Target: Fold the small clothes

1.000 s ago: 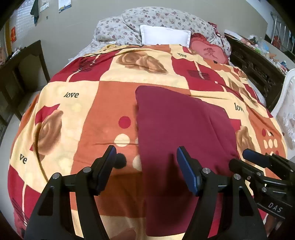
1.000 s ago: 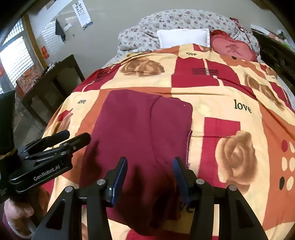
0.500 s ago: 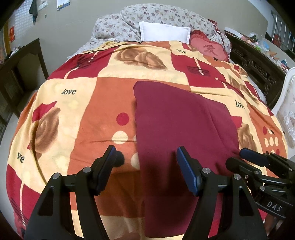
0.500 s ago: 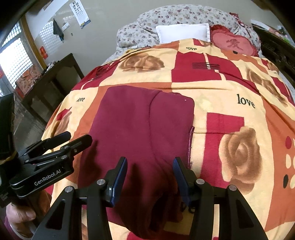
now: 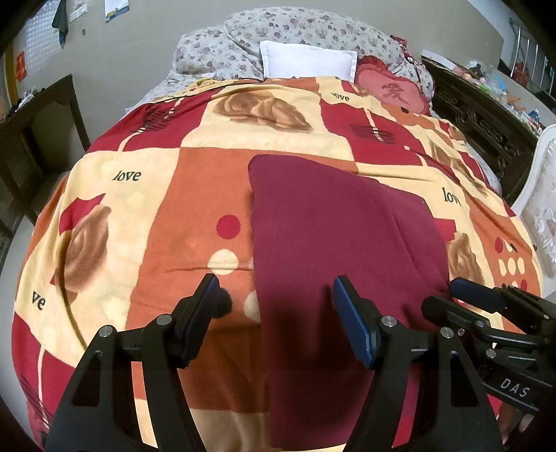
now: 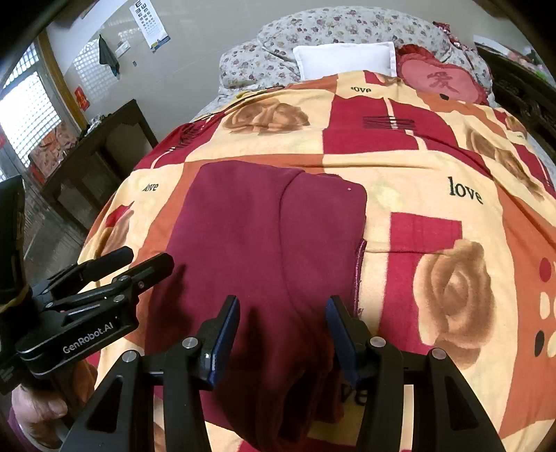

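Bed (image 5: 146,215) bearing the maroon garment (image 5: 333,243), flat near the near edge. Left claw (image 5: 274,320) and right claw (image 6: 283,333) hover spread, empty. Pinch both near corners evenly before folding away.

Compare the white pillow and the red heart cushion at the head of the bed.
The white pillow is rectangular and plain; the red heart cushion is heart-shaped, frilled at its edge, with a character on its face. The pillow sits left of the cushion. Both lean on the floral bedding behind the patterned blanket.
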Demonstrator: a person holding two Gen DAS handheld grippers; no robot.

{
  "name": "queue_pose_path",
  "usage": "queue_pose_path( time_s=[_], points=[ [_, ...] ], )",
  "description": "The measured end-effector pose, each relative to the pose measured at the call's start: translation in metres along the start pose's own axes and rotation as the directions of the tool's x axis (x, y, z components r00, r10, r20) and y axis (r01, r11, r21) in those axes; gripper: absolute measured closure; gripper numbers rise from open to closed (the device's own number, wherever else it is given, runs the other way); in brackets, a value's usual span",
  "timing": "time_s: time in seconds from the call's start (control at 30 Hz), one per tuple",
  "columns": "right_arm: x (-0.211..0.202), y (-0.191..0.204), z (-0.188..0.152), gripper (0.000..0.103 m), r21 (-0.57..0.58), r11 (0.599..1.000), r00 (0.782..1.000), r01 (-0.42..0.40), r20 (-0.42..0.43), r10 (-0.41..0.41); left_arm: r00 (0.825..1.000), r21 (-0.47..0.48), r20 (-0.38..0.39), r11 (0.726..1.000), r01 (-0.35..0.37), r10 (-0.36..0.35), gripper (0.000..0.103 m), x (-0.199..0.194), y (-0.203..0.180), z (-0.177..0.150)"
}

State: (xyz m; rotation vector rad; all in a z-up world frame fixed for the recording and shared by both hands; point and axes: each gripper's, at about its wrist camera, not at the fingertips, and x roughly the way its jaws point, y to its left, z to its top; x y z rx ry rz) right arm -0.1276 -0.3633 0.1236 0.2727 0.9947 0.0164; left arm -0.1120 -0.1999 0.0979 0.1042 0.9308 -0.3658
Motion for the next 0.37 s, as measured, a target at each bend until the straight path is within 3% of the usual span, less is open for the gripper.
queue_pose_path(
  time_s=[0.37],
  points=[
    [0.0011,0.0007,-0.0001,0.053,0.003,1.0,1.0,-0.006,-0.003,0.006,0.999,0.003,0.052,1.0,0.009,-0.009,0.035,-0.001,0.0054,0.0007]
  ],
)
